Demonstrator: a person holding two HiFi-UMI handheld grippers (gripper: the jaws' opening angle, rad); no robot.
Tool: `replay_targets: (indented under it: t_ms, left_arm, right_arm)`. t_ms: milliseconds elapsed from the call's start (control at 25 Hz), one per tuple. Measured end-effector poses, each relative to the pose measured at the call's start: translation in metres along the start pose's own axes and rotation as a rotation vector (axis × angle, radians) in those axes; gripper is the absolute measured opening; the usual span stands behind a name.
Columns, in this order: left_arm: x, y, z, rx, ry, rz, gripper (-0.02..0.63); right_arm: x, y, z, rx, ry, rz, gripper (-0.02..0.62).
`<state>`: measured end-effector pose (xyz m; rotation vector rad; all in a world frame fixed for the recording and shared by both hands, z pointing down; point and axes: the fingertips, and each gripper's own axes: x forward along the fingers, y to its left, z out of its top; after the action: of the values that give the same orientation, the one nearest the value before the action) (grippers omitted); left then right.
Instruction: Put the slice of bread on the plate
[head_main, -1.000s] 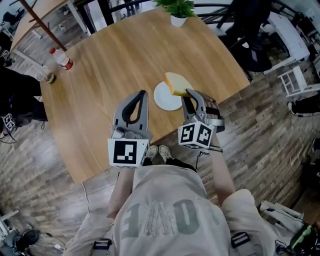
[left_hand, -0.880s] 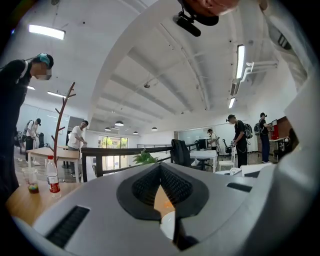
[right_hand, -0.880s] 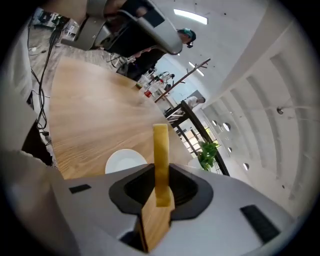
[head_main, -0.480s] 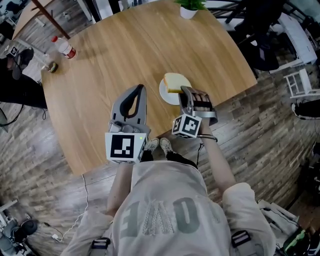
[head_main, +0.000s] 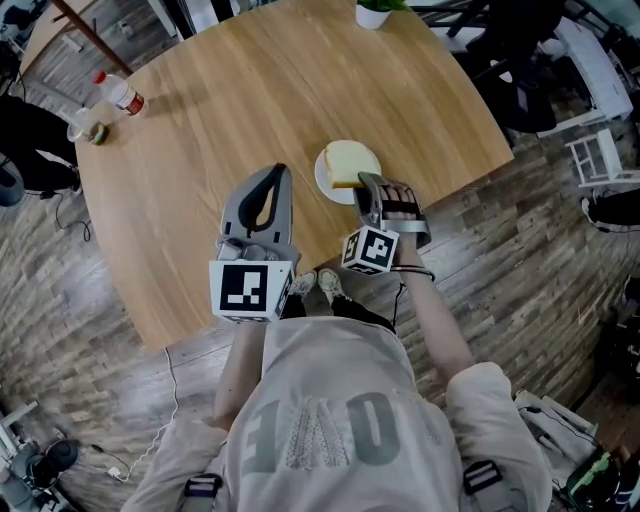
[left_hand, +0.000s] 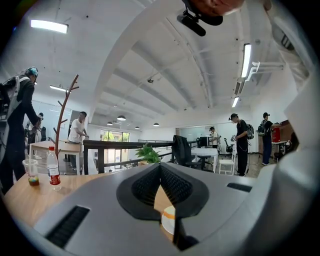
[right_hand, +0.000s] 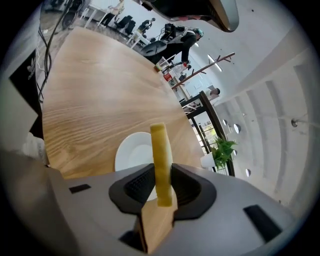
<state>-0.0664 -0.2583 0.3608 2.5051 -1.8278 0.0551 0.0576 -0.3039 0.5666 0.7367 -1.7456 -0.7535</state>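
Yellow-crusted bread slice (right_hand: 160, 145) sits pinched in my right claw (head_main: 362, 186), seen edge-on in that claw's view, with both pads pressing its faces. Over the last second that claw has dropped and rolled, so the slice now hangs low over the white plate (head_main: 324, 180), where before it sat higher, toward the far rim. Touching or not, can't tell. Left claw (head_main: 276, 176) is pressed together, empty, parked level beside the plate over the wooden counter (head_main: 220, 100). My read: placement nearly done, so lower a touch, spread the jaws, back off.
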Motion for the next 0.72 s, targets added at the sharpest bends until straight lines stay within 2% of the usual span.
replay_targets:
  t_ms: [120,280,440,640,720]
  left_arm:
    - [0.000,0.000,0.000,0.000,0.004,0.002,0.008]
    - [-0.002,0.002,-0.001,-0.001,0.003,0.009,0.008]
    - [-0.003,0.004,-0.003,-0.004,0.008,0.014,0.008]
    - [-0.004,0.005,0.001,0.003,-0.009,0.018,0.008]
    - [-0.004,0.005,0.004,0.008,-0.018,0.018,0.008]
  right_arm:
    - [0.000,0.010,-0.002,0.068,-0.007,0.063,0.104]
    - [0.001,0.021,-0.007,0.119,0.009,0.131,0.224]
    - [-0.003,0.024,-0.010,0.121,0.010,0.169,0.236]
    - [-0.006,0.030,-0.014,0.178,0.031,0.299,0.268]
    - [-0.008,0.027,-0.013,0.172,0.028,0.318,0.283]
